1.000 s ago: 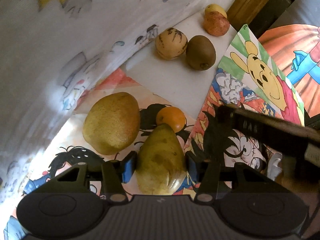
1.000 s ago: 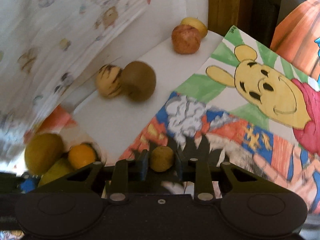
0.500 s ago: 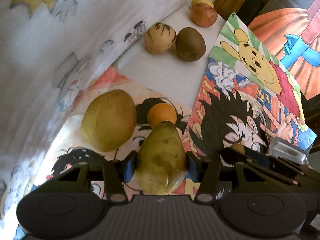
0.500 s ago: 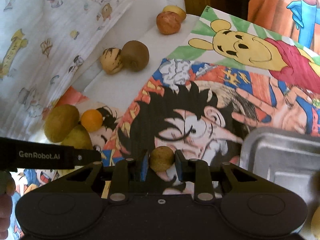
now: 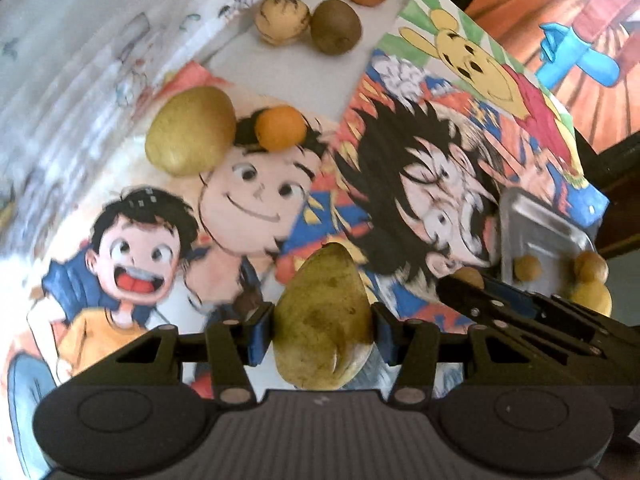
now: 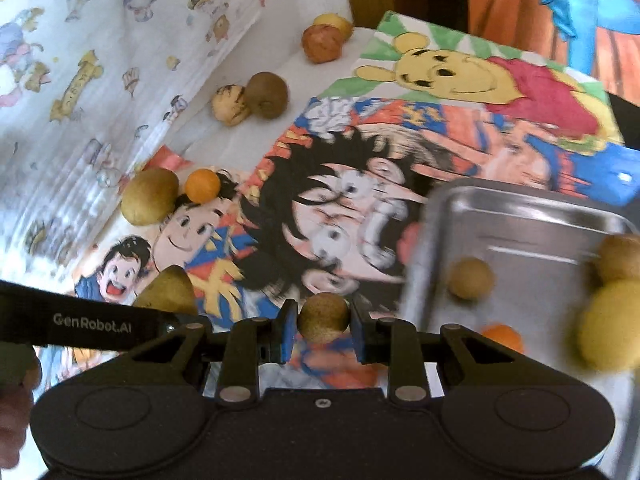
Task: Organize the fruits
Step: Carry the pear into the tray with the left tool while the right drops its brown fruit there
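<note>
The pear [image 5: 324,316] sits between the fingers of the left gripper [image 5: 323,334], clamped at a wide spread. The right gripper [image 6: 324,330] pinches a small brown fruit [image 6: 323,317]; the metal tray [image 6: 520,216] lies ahead-right.

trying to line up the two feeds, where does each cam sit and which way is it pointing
Left wrist: on the left gripper, looking along its fingers, which hold a pear, over cartoon posters; the right gripper crosses its right edge.
Right wrist: on the right gripper, looking forward past a small brown fruit toward the metal tray; the left gripper and a bit of the person's hand show at left.
Shared: the tray, orange, kiwi, and both held fruits.
</note>
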{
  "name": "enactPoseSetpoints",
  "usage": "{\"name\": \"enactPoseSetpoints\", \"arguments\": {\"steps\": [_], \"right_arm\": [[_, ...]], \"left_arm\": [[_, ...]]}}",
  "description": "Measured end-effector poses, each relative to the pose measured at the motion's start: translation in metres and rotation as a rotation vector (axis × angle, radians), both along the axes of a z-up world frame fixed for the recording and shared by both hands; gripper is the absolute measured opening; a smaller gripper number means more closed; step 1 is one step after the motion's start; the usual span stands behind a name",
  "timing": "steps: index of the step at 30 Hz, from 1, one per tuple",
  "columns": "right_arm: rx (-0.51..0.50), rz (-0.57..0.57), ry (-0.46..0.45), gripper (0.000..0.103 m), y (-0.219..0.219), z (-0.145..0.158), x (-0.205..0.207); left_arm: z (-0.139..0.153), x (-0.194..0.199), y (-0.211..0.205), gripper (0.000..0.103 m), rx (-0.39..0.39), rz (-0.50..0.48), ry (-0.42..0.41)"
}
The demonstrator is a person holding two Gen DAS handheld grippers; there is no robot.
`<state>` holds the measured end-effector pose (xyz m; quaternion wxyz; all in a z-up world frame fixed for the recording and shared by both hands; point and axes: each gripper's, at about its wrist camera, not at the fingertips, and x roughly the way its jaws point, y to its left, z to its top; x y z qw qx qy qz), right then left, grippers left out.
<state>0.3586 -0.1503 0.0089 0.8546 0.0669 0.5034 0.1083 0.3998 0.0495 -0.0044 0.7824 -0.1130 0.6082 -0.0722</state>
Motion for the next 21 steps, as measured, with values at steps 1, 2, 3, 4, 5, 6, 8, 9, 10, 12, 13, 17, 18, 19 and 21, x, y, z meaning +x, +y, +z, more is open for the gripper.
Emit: {"name": "enactPoseSetpoints", "arguments": {"steps": [1, 2, 3, 4, 5, 6, 8, 9, 10, 12, 13, 17, 18, 19, 21], "right_arm": [[-0.005, -0.010, -0.004, 0.030, -0.008, 0.003, -0.007], [-0.009, -0.022, -0.008, 0.030, -0.016, 0.005, -0.013], [-0.012, -0.036, -0.012, 0.030, -0.025, 0.007, -0.019], [-0.016, -0.055, -0.013, 0.030, -0.034, 0.009, -0.026], [-0.020, -0.074, -0.012, 0.030, -0.044, 0.010, -0.031], [-0.024, -0.090, -0.011, 0.030, -0.052, 0.011, -0.037], [-0.034, -0.125, -0.006, 0.030, -0.071, 0.011, -0.048], [-0.038, -0.137, -0.002, 0.030, -0.079, 0.011, -0.053], [-0.044, -0.149, 0.004, 0.030, -0.087, 0.011, -0.058], [-0.055, -0.163, 0.014, 0.030, -0.103, 0.010, -0.067], [-0.060, -0.166, 0.017, 0.030, -0.111, 0.010, -0.072], [-0.081, -0.147, 0.020, 0.030, -0.135, 0.012, -0.083], [-0.092, -0.134, 0.019, 0.030, -0.141, 0.012, -0.084], [-0.107, -0.115, 0.019, 0.030, -0.145, 0.011, -0.084], [-0.124, -0.075, 0.016, 0.030, -0.151, 0.010, -0.084]], "left_arm": [[0.001, -0.004, -0.004, 0.055, 0.000, -0.006, 0.002], [0.003, -0.008, -0.007, 0.055, 0.001, -0.014, 0.003], [0.004, -0.012, -0.013, 0.055, 0.002, -0.024, 0.004], [0.006, -0.016, -0.018, 0.055, 0.002, -0.032, 0.004], [0.007, -0.020, -0.023, 0.055, 0.000, -0.042, 0.003], [0.009, -0.024, -0.031, 0.055, -0.004, -0.054, 0.001], [0.011, -0.030, -0.045, 0.055, -0.014, -0.074, -0.003], [0.012, -0.033, -0.052, 0.055, -0.016, -0.082, -0.005], [0.014, -0.036, -0.061, 0.055, -0.017, -0.092, -0.010], [0.016, -0.042, -0.077, 0.055, -0.020, -0.103, -0.019], [0.017, -0.045, -0.085, 0.055, -0.025, -0.104, -0.022], [0.019, -0.055, -0.116, 0.055, -0.044, -0.118, -0.026], [0.020, -0.057, -0.122, 0.055, -0.050, -0.121, -0.028], [0.020, -0.060, -0.129, 0.055, -0.057, -0.123, -0.030], [0.020, -0.063, -0.140, 0.055, -0.065, -0.119, -0.038]]}}
